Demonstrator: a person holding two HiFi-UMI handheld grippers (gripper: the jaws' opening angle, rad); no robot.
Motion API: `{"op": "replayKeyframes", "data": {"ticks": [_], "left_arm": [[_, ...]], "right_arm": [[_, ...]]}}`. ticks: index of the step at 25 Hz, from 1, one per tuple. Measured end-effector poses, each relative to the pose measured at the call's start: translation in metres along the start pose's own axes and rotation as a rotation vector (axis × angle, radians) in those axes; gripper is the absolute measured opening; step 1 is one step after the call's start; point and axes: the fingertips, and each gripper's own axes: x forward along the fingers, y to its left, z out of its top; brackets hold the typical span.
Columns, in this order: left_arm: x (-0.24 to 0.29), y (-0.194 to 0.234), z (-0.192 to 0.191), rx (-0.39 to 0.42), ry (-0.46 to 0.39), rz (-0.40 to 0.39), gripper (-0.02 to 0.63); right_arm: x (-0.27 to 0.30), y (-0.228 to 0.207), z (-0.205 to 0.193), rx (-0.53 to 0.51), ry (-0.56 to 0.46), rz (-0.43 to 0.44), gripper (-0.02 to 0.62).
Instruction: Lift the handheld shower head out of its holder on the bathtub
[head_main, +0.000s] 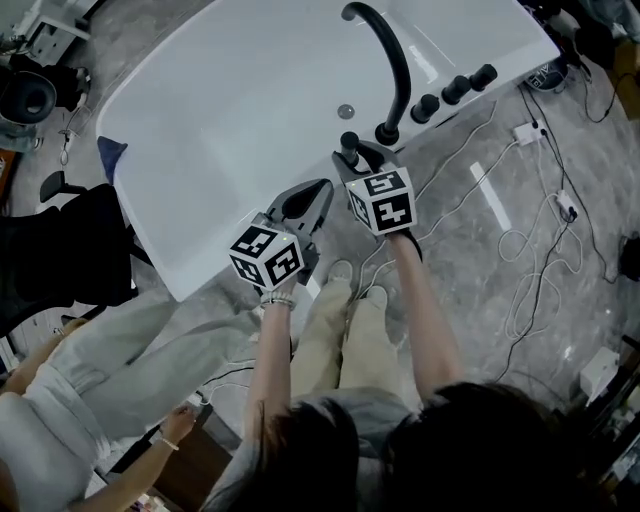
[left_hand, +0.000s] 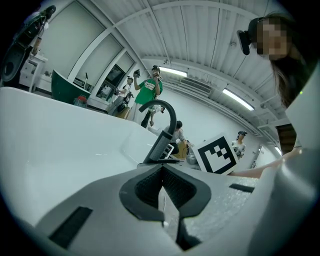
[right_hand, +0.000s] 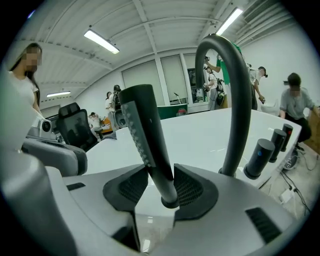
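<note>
Down at the near rim of the white bathtub (head_main: 200, 255) now. First, the right hand-held gripper (right_hand: 160, 167): spread as wide as can be, one pad on either side of the handheld shower head (right_hand: 146, 135), close alongside but not clamped on it. Slim, black, upright with a slight lean, nozzle strip turned to the left in the right gripper view. Not yet lifted, seated in its holder (right_hand: 170, 202) on the tub deck. Just beyond, to the right, a tall black arched spout (right_hand: 234, 95). Past that, a row of black knobs (right_hand: 258, 156) along the deck.

Over to the left hand-held gripper (left_hand: 162, 169): closed up, shut tight at the tips, nothing in between. Just beside the right one in the head view, over the same near rim, pointed across the tub. From its own camera, a look at the right one's marker cube (left_hand: 216, 155), with the spout rising behind. Far in the background, several people, one in a green shirt (left_hand: 148, 92).
</note>
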Motion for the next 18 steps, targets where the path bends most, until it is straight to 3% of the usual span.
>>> {"op": "replayKeyframes", "data": {"ticks": [18], "left_arm": [[-0.007,-0.004,0.005,-0.019,0.004,0.007,0.005]], "right_arm": [[-0.011,-0.002,0.006,0.0,0.025,-0.091,0.133]]}}
